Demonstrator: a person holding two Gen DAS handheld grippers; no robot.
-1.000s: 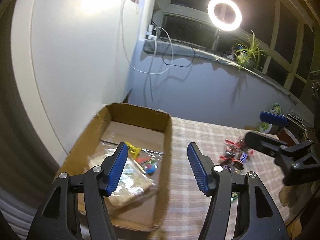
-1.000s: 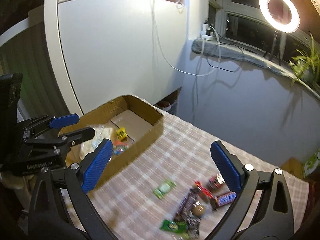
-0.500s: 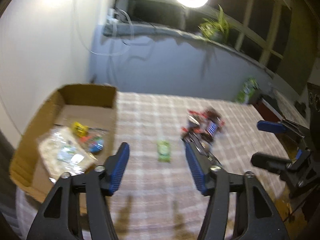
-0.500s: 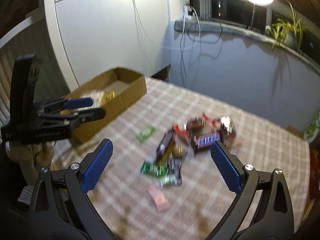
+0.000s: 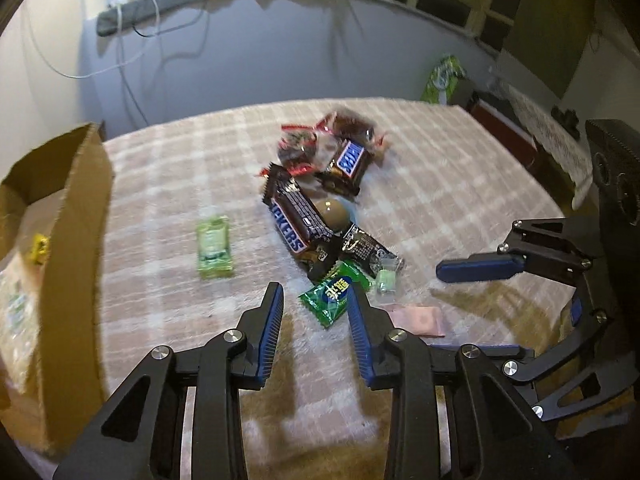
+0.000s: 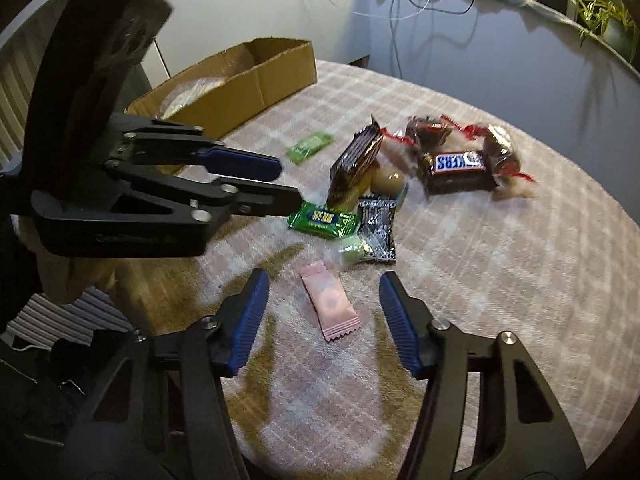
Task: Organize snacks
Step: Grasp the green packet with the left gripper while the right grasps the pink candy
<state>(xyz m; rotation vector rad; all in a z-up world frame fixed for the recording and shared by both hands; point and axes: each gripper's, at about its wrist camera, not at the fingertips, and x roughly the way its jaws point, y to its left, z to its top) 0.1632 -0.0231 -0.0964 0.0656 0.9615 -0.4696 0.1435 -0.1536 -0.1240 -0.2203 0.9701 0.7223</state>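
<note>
Both of your hands have swung away from the cardboard box [image 5: 60, 216] and dropped toward the snack pile [image 5: 316, 200], which now fills the middle of each view where a second ago the box and the wall did. Your left gripper [image 5: 316, 300] hangs over the near edge of the pile with its jaws closing; the dark green packet [image 5: 334, 294] lies just ahead of the tips, partly behind the right fingertip, and the pads are not pressing on anything. Your right gripper [image 6: 322, 290] is closing too, and the pink sachet [image 6: 330, 304] lies flat on the checked worktop [image 6: 500, 280] between its fingers, still free of both pads. Taking the pile as the landmark: the long Snickers bar [image 5: 294, 216] runs through its middle, a shorter Snickers [image 5: 346, 166] and red-twisted sweets [image 5: 298, 148] sit on its far side, a round brown ball [image 5: 334, 212] nestles against the long bar, and a black foil packet [image 5: 366, 246] with a small pale green sweet [image 5: 386, 282] lies at its near right edge. A light green packet [image 5: 214, 246] rests alone between the pile and the box. The box stands well to the left of the pile, at the worktop's edge, with packets already inside it.
</note>
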